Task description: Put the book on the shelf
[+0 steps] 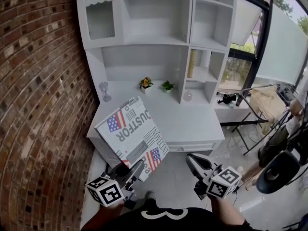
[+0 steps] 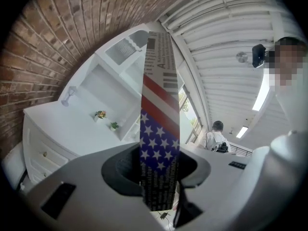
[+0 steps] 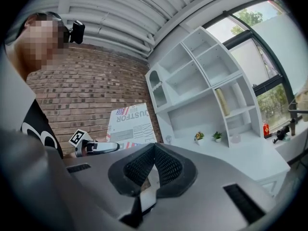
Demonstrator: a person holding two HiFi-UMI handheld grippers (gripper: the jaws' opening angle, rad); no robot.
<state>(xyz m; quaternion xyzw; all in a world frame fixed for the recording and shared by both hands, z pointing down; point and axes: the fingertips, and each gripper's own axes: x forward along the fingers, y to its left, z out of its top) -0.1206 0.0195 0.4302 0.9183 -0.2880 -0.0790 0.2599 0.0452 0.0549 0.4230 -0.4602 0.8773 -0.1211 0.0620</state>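
The book (image 1: 132,134) is large and white, printed with American flags and black lettering. My left gripper (image 1: 133,171) is shut on its lower edge and holds it tilted in front of the white desk (image 1: 192,124). Seen along the left gripper's jaws, the book (image 2: 159,124) stands edge-on between the pads of the left gripper (image 2: 159,174). The right gripper (image 1: 194,161) hangs to the book's right, apart from it, jaws shut on nothing. The right gripper view shows the book (image 3: 131,126), the left gripper (image 3: 98,147) and the white shelf unit (image 3: 202,81) beyond the right gripper (image 3: 154,150).
The white shelf unit (image 1: 159,37) rises behind the desk. On the desk's back stand two small potted plants (image 1: 146,83) (image 1: 167,85) and a glass (image 1: 104,91). A yellowish book (image 1: 191,63) leans in one compartment. A brick wall (image 1: 38,81) closes the left; stands and gear (image 1: 250,109) crowd the right.
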